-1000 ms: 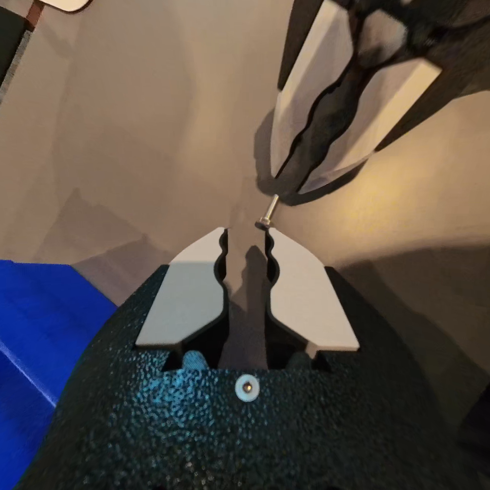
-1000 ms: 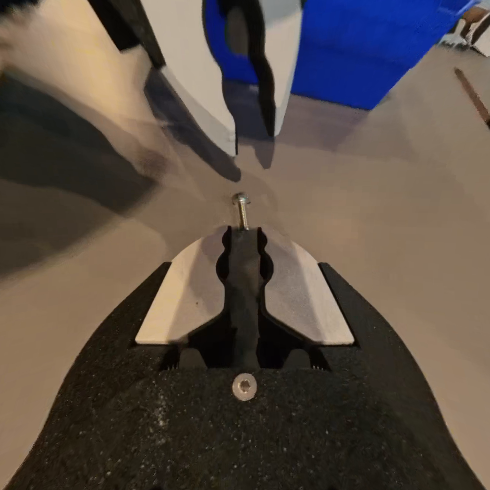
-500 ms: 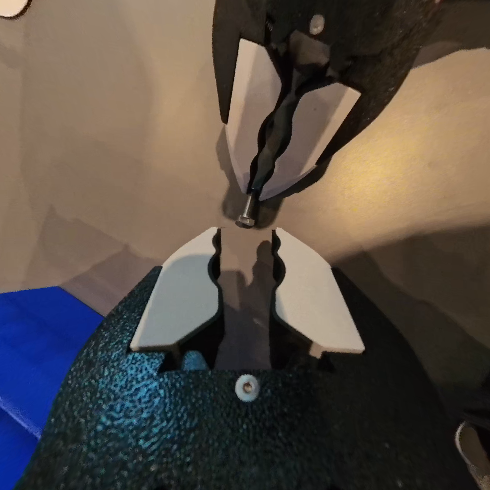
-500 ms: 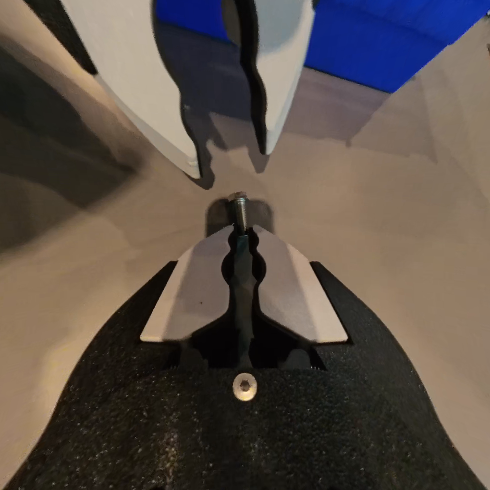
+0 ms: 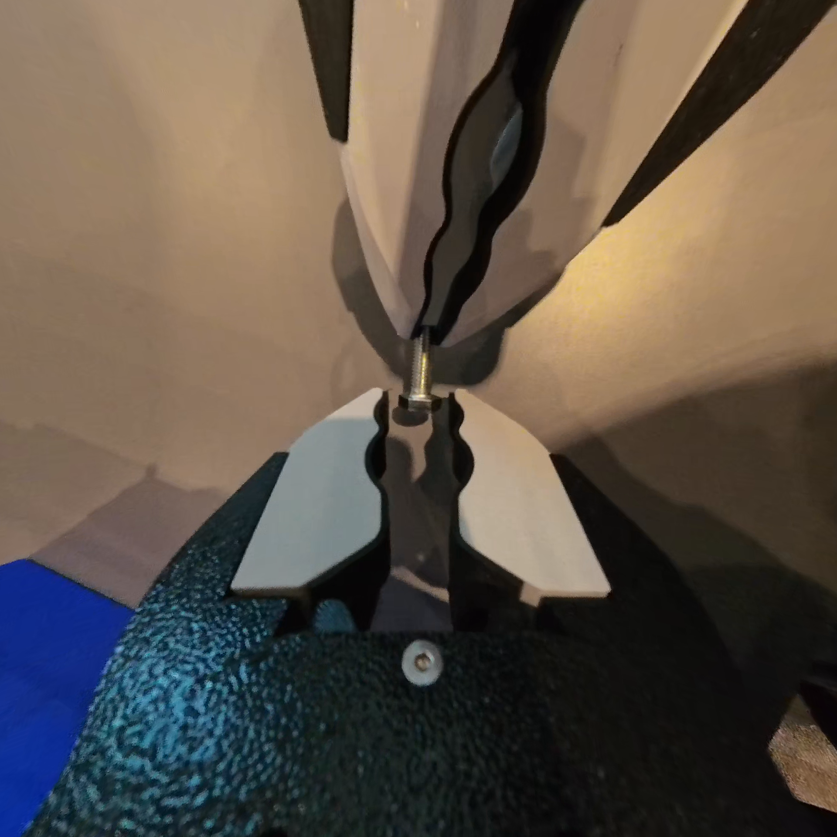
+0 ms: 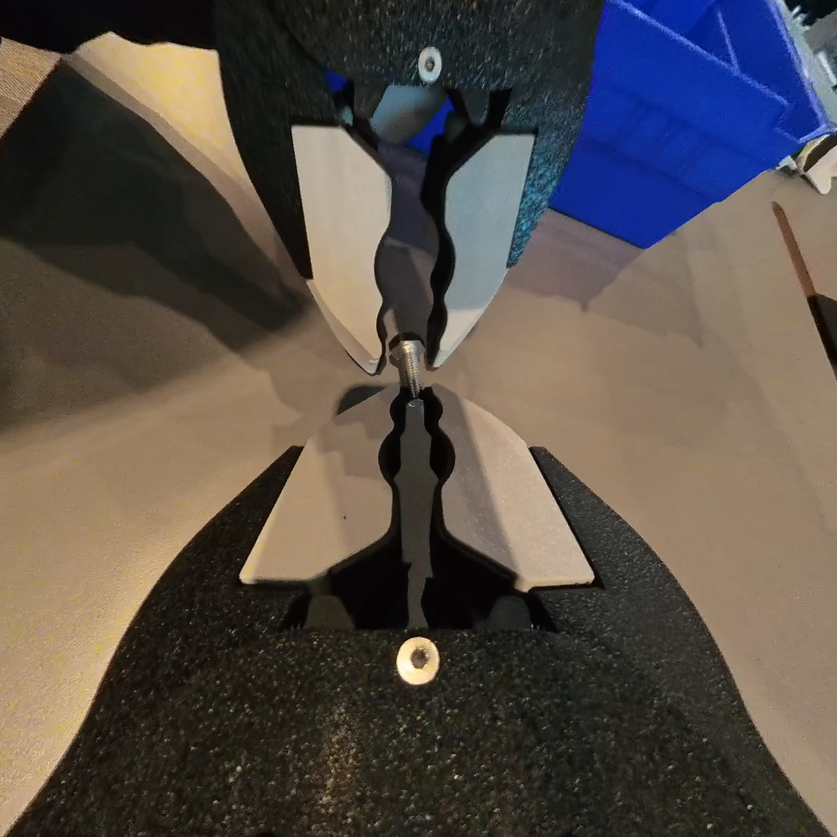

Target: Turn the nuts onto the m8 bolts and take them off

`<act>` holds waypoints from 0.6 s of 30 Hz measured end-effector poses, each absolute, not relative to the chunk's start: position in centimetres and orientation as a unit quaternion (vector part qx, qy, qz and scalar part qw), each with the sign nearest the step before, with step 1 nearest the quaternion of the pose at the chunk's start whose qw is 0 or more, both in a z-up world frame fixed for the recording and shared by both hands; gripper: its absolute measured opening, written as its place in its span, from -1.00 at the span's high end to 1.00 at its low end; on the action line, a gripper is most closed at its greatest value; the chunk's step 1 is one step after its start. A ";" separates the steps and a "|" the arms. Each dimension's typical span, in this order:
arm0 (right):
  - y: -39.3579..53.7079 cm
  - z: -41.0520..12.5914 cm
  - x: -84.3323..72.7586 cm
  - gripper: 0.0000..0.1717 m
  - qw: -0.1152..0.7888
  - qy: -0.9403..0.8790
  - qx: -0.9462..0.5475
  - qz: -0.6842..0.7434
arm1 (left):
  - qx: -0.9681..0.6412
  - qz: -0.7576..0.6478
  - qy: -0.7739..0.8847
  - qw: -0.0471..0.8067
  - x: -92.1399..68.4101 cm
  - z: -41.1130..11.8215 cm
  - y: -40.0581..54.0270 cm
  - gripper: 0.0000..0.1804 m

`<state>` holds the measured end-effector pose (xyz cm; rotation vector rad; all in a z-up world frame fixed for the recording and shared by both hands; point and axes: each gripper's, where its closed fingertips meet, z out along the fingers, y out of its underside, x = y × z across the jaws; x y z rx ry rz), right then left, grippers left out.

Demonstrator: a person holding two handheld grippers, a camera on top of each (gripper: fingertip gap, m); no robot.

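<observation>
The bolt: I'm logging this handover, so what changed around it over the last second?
The left gripper closed in until its open fingers flank the bolt head; no grip visible yet. The right gripper stayed clamped on the threaded end throughout.

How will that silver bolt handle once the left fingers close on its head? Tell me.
The bolt looks like rigid metal, so it should not bend. Its shiny threaded shank may slip or pivot, since the right gripper pinches only its tip. Dropped on the table, its round shank would probably roll.
</observation>
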<state>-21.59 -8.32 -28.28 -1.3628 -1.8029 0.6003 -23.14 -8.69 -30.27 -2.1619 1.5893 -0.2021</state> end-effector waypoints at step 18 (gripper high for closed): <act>-9.7 -19.2 -19.8 0.83 0.490 -0.559 -0.450 0.495 | -0.629 -0.311 0.486 0.521 -17.6 -21.6 -8.8 0.83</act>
